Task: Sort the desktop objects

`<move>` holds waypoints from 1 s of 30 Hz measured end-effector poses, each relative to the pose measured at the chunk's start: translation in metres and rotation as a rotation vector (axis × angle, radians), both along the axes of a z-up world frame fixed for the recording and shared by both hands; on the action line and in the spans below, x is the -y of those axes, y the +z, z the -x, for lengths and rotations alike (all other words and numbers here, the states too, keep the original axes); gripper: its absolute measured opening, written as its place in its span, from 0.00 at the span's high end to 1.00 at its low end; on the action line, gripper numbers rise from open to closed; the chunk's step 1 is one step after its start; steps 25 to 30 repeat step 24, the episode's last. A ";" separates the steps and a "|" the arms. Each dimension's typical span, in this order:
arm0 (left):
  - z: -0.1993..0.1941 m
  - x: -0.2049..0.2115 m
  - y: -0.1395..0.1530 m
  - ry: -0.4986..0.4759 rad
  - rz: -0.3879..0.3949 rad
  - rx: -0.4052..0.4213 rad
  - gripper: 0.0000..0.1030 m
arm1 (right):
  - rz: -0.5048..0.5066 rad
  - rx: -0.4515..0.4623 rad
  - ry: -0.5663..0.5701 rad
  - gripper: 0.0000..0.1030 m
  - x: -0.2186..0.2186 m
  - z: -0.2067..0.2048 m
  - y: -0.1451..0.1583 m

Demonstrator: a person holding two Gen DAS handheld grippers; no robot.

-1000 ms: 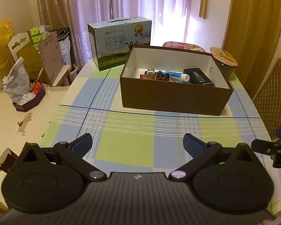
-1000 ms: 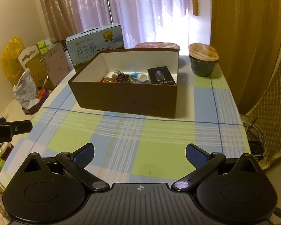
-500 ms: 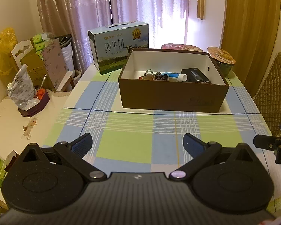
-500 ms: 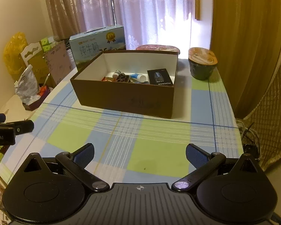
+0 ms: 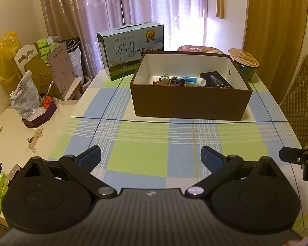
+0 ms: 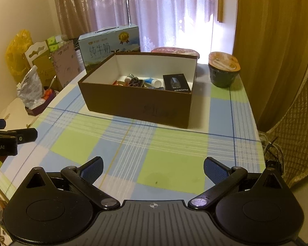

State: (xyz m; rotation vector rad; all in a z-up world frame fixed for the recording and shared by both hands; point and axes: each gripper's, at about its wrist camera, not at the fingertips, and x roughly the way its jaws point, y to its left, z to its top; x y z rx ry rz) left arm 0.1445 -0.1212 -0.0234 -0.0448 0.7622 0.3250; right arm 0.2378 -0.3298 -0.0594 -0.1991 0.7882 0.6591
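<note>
Blue-padded fingers of both hand-held tools are standing spread wide at the near edge of the scene, gripping nothing: the left gripper (image 5: 149, 156) and the right gripper (image 6: 153, 169) are each hanging over the near end of the checked green, blue and white tablecloth (image 5: 137, 155), side by side. Each one's black tip is poking into the other's view at the edge.

Between the grippers and the box, the cloth is showing no loose object at all; only a small dark speck is sitting on a green square in the right wrist view.

Further out, the dark brown cardboard box with a white lining (image 5: 192, 104) is resting open-topped on the middle of the table. Inside it, toward the back wall, small things are lying close together: a flat black carton with white lettering (image 6: 176, 83) at the right, a blue and white tube (image 6: 153, 82) beside it, a small dark ridged clip-like item (image 6: 134, 81), and a little capped bottle, with something orange-red partly hidden by the front wall.

Behind the box, a blue and green milk carton with a carry handle (image 5: 131, 49) and two lidded instant-noodle bowls (image 6: 223, 69) are standing near the curtains.

Judging by this, the sorting is looking finished or nearly so: the small desktop pieces are already sitting in the box, and nothing obvious is waiting to be picked up.
</note>
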 end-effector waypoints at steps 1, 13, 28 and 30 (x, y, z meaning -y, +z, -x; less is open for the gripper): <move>-0.001 0.000 -0.001 -0.001 0.000 -0.004 0.01 | 0.001 -0.002 0.000 0.02 0.000 -0.001 -0.001; -0.006 0.000 -0.010 -0.001 0.002 -0.033 0.01 | 0.009 -0.031 0.003 0.02 -0.004 -0.007 -0.010; -0.012 -0.001 -0.013 -0.007 -0.002 -0.043 0.01 | 0.011 -0.038 0.002 0.02 -0.004 -0.011 -0.013; -0.012 -0.001 -0.013 -0.007 -0.002 -0.043 0.01 | 0.011 -0.038 0.002 0.02 -0.004 -0.011 -0.013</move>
